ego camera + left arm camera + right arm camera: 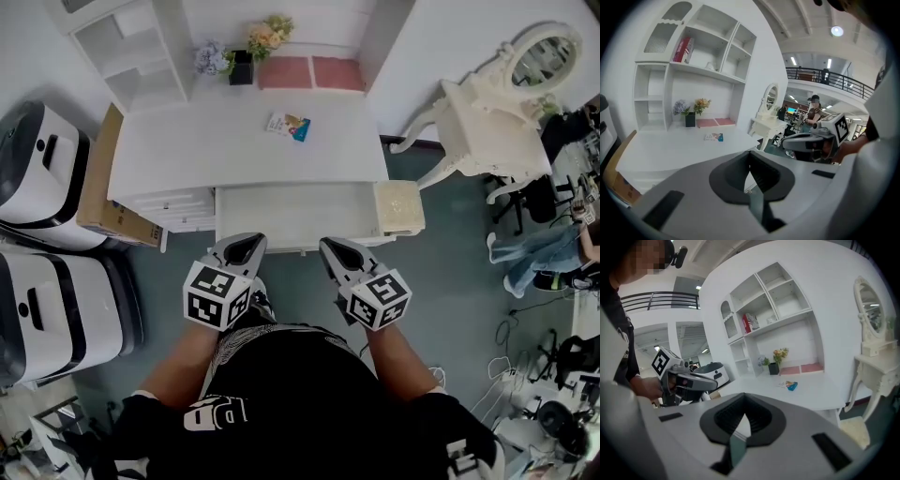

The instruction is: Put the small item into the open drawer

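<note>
Plainly, my left tool (246, 247) and right tool (337, 252) are closed, empty; beyond them the small item (289, 125) lies on the worktop (187, 141) past the open drawer (281, 220), its print unreadable.

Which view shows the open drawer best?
The head view: the open drawer is seen whole from above, pulled out from under the desk top. Both gripper views show only the desk top; the drawer cannot be made out there.
</note>
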Tool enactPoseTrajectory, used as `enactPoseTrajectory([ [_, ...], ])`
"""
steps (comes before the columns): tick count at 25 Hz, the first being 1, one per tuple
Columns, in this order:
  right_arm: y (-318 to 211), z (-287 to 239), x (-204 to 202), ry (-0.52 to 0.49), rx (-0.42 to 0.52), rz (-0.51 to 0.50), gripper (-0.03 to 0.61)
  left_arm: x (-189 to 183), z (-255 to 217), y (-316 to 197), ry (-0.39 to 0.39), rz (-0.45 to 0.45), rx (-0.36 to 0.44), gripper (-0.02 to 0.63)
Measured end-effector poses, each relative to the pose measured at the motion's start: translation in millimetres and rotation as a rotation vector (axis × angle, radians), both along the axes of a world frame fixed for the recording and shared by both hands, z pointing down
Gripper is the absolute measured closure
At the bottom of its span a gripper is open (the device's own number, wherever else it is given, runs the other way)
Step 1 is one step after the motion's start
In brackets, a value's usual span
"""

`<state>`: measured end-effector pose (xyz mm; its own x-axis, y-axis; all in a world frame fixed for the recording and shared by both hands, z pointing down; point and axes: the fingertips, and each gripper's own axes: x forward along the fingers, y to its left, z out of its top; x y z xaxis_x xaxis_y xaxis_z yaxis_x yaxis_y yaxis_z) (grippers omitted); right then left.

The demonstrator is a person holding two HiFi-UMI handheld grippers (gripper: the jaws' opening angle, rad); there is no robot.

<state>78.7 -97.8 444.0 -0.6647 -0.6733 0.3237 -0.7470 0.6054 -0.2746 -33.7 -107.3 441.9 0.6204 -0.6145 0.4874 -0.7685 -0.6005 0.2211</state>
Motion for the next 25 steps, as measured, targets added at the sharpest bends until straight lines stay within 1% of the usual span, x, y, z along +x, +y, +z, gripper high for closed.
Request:
enactPoseTrajectory([
  [7,-41,8,-25,0.046,-0.016,0.014,0.571,-23,1,-42,0.007,0.031,0.004,0.600],
  [10,-58,12,-35,0.061,-0.021,0.033,0.571,-36,4,-58,-0.009,0.047,0.003,0.600],
  [13,-74,20,-40,0.076,-0.035,0.061,0.571,-44,4,-73,0.002,0.065,-0.001,0.600],
  [18,-83,26,-44,0.090,-0.057,0.108,0.571,-55,7,-89,0.012,0.099,0.004,0.600],
  [22,-88,30,-52,0.111,-0.062,0.107,0.571,-65,18,-100,0.016,0.096,-0.013,0.600],
  [25,-94,29,-52,0.121,-0.059,0.110,0.571,-63,21,-102,0.017,0.108,-0.024,0.600],
])
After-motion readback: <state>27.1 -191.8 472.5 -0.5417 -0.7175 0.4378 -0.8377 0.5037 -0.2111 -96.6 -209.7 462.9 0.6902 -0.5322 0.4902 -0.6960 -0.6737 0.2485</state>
